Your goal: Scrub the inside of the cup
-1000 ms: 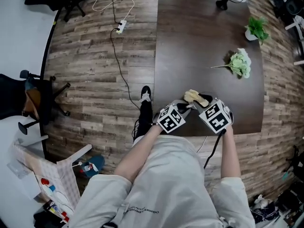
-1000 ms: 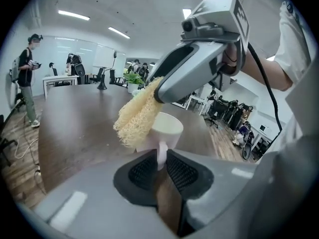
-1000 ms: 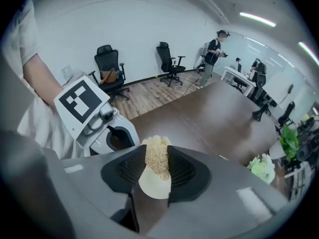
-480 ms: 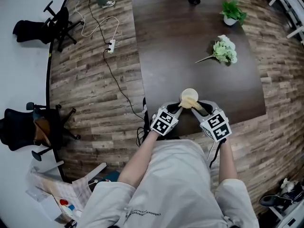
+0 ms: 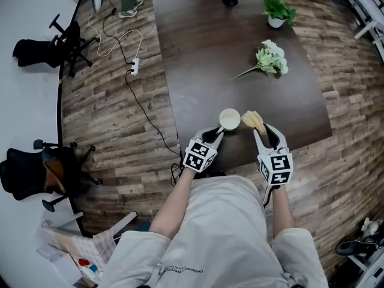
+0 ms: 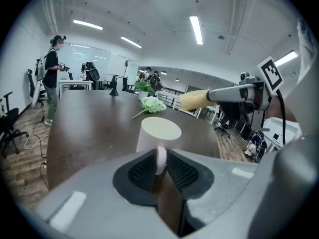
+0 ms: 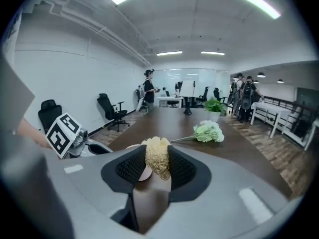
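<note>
We log the left gripper (image 6: 160, 167) with its fingers closed tight on the handle of the pale cream cylindrical cup (image 6: 157, 132), upright over the near edge of the dark brown wooden table (image 5: 204, 53). The right gripper (image 7: 157, 170) pinches the yellowish fibrous loofah scrubber (image 7: 157, 158), which is just beside the cup's mouth, outside it.

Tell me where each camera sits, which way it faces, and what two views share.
Head view: on the person's head, looking steeply down at the table; arms, torso, left gripper and right gripper show.
Left gripper view: on the left gripper, facing along the table; its jaws pinch the cup by its handle.
Right gripper view: on the right gripper, facing along the table; its jaws hold the scrubber.
Shared: both gripper views show the flower bunch.
</note>
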